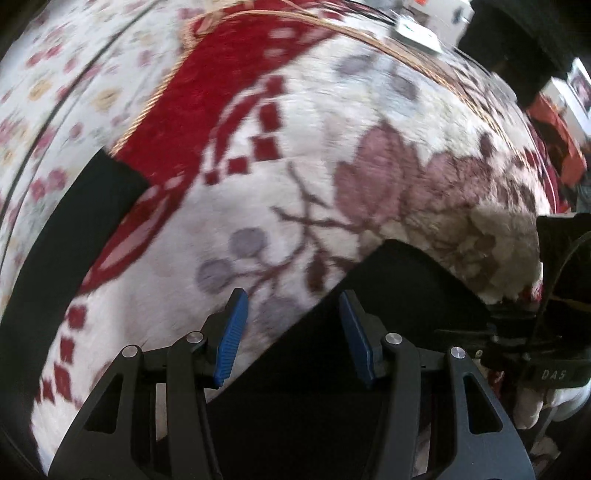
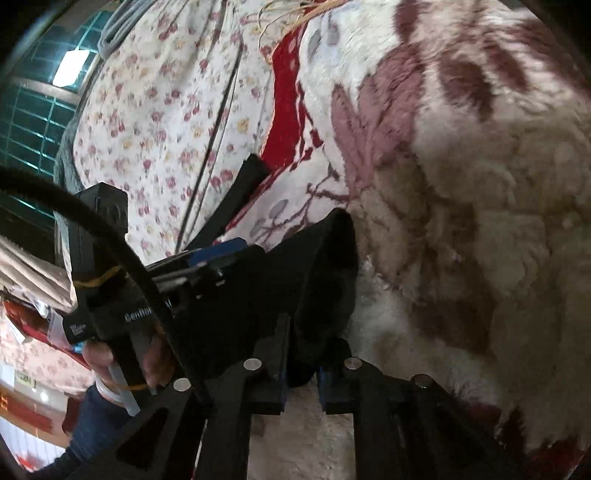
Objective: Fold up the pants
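Observation:
Black pants [image 1: 399, 295] lie on a fluffy white blanket with red and mauve flowers [image 1: 332, 155]. One leg [image 1: 70, 236] runs up the left side of the left wrist view. My left gripper [image 1: 293, 317] is open with blue pads, above the pants' edge, holding nothing. In the right wrist view my right gripper [image 2: 301, 373] is shut on a bunched fold of the black pants [image 2: 325, 280], lifted off the blanket [image 2: 461, 206]. The left gripper's body [image 2: 207, 269] shows there at left, next to the pants.
A floral sheet [image 1: 55, 92] lies left of the blanket; it also shows in the right wrist view [image 2: 155, 122]. A black cable [image 2: 218, 129] crosses it. A white box [image 1: 417, 33] and dark objects sit beyond the blanket's far edge.

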